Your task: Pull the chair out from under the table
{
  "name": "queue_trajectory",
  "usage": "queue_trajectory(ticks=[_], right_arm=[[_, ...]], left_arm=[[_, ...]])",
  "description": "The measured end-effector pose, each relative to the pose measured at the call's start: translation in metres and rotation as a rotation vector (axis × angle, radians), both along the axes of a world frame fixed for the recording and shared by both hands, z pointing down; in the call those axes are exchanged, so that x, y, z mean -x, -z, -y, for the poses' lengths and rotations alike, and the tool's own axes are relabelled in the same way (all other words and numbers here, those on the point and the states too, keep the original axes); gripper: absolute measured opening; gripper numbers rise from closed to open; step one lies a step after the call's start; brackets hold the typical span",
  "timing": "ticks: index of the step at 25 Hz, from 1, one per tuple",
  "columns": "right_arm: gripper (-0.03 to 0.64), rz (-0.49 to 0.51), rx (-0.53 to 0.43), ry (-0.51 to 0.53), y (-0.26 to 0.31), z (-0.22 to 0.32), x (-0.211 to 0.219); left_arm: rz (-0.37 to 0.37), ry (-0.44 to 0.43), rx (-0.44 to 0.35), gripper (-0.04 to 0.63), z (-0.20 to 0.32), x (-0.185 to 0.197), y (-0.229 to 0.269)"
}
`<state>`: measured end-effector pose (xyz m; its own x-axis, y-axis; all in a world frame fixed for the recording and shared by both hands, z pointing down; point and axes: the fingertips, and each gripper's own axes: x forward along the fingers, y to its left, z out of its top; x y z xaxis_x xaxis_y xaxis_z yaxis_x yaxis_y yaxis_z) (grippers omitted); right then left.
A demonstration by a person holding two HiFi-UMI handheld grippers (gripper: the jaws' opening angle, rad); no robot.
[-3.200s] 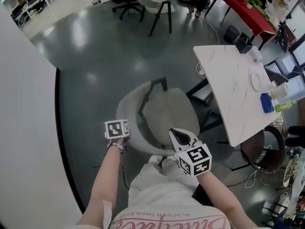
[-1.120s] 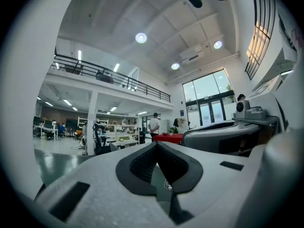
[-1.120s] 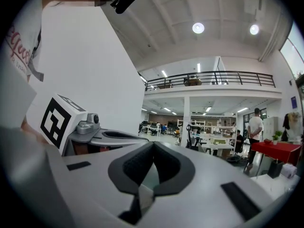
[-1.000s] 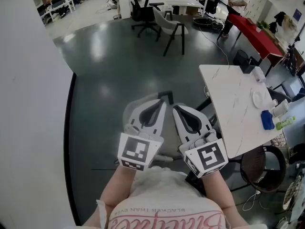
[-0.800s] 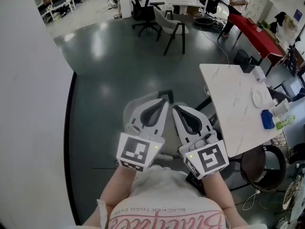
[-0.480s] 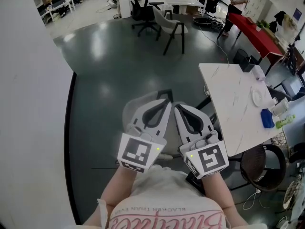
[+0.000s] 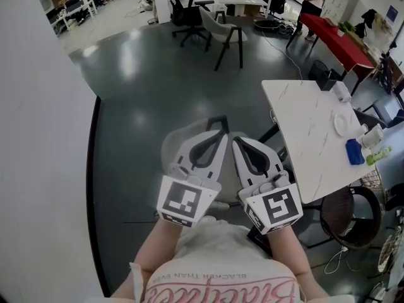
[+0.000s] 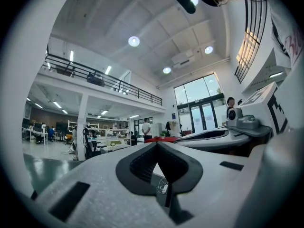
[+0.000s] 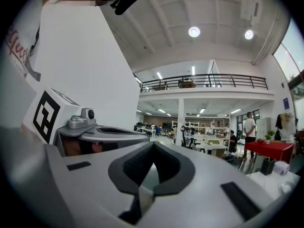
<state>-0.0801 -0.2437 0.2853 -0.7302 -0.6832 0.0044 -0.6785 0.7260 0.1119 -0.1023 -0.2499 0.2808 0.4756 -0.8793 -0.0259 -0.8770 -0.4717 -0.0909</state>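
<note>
Below your two hands, the grey chair stands on the dark floor, to the left of the white worktop and clear of its near edge (most of the seat is covered by the tools, so only its left rim and a piece of black frame at its far side show).

Left hand-held gripper: you hold it level over the seat, pointing away from your body. Its own view shows the jaws closed tip to tip, with nothing between them. Its marker cube faces the head camera.

Right hand-held gripper: you hold it just beside the left one, level and roughly parallel to it. Its own view shows the jaws closed as well, gripping nothing. Its marker cube sits near your wrist.

Neither tool is seen touching the chair in any view.

The worktop carries a white plate, a white cup, a blue item and a green bottle, all grouped at its right side. A dark woven chair stands beyond the worktop's near right corner. A white wall runs along your left. A red table stands in the background, upper right.
</note>
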Motion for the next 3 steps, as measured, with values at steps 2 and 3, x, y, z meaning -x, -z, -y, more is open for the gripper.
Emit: queue_trajectory(ticks=[2, 3], right_arm=[[0.003, -0.003, 0.004, -0.002, -0.0025, 0.0005, -0.002], [0.003, -0.004, 0.006, -0.003, -0.0037, 0.0008, -0.0031]], left_arm=[[0.012, -0.004, -0.005, 0.003, 0.0013, -0.0009, -0.0027], [0.016, -0.005, -0.006, 0.003, 0.0019, -0.0015, -0.004]])
